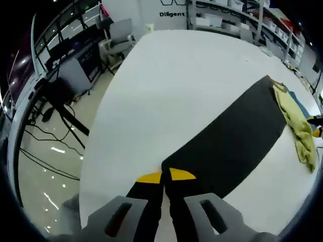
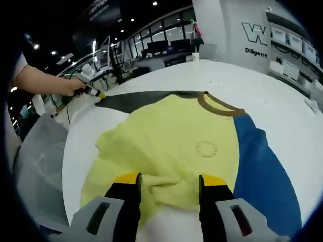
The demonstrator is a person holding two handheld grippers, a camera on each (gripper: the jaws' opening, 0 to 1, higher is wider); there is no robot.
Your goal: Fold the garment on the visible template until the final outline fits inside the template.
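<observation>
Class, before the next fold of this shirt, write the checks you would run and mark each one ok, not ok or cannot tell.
1. Left gripper holds the sleeve: ok, its jaws are shut on the dark sleeve's end, stretched across the table.
2. Right gripper has cloth between its jaws: ok, a fold of the shirt hem lies there; firmly clamped, cannot tell.
3. Shirt flat: not ok, the yellow body is rumpled near the hem.
4. Template outline visible: cannot tell, no outline can be made out on the table.
5. Whole shirt on the table: ok, collar and blue sleeve lie on it.
</observation>
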